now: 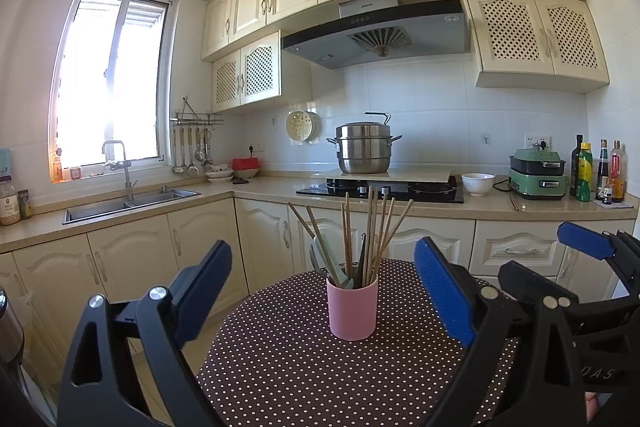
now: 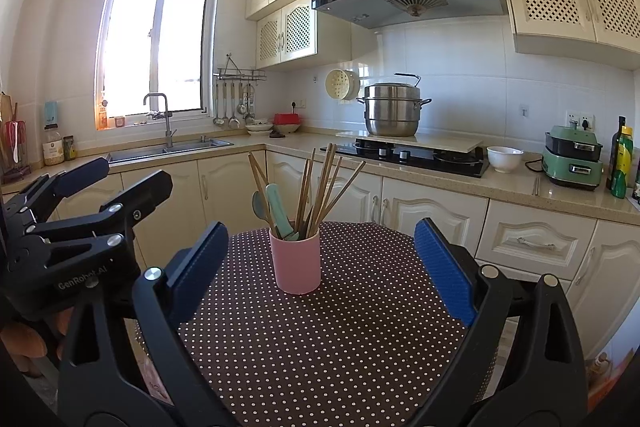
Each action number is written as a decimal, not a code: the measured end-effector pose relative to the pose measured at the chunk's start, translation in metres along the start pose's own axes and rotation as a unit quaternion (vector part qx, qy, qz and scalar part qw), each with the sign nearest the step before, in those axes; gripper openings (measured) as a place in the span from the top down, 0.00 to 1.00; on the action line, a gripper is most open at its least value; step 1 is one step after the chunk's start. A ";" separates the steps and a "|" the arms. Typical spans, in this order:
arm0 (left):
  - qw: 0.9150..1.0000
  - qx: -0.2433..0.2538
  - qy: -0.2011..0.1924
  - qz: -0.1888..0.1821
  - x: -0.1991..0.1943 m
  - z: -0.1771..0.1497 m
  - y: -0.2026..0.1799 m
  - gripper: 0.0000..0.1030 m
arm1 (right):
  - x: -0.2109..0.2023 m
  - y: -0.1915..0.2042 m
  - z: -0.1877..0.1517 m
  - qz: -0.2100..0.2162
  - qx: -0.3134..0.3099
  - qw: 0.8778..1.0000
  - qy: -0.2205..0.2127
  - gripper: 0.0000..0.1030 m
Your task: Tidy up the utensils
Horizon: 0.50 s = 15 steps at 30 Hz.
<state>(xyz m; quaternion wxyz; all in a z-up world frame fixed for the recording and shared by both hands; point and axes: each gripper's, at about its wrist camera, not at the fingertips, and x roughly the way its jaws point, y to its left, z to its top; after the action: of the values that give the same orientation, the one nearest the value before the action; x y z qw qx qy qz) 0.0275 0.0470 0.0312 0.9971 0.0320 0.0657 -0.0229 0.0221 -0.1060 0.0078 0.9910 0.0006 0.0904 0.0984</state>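
Pink cup (image 2: pixel 296 263), packed with upright chopsticks (image 2: pixel 320 183) and spoons, is seen standing ahead on the dotted table (image 2: pixel 360 327), between both released, empty grippers; neither is clearly nearer.

Utensil holder, loaded

Pink cup (image 1: pixel 352 309) stands upright at frame centre on the dotted bench (image 1: pixel 280 367), holding splayed wooden chopsticks (image 1: pixel 370 227) and pale green-handled utensils (image 2: pixel 278 213).
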 end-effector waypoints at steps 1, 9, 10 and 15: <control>1.000 0.000 0.000 0.000 0.000 0.000 -0.001 0.12 | 0.000 0.000 0.000 0.000 0.000 1.000 0.000 0.10; 1.000 0.001 0.002 0.000 0.001 0.000 -0.002 0.12 | 0.001 -0.002 0.000 0.000 0.001 1.000 0.002 0.10; 1.000 0.001 0.002 0.000 0.001 0.001 -0.003 0.12 | 0.002 -0.003 0.000 0.000 0.002 1.000 0.002 0.10; 1.000 0.002 0.005 0.001 0.006 0.002 -0.003 0.12 | 0.004 -0.003 0.000 -0.001 0.004 1.000 0.004 0.10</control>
<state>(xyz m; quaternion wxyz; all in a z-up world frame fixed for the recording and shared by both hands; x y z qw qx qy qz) 0.0337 0.0433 0.0320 0.9967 0.0339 0.0707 -0.0221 0.0268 -0.1082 0.0068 0.9908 0.0040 0.0943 0.0975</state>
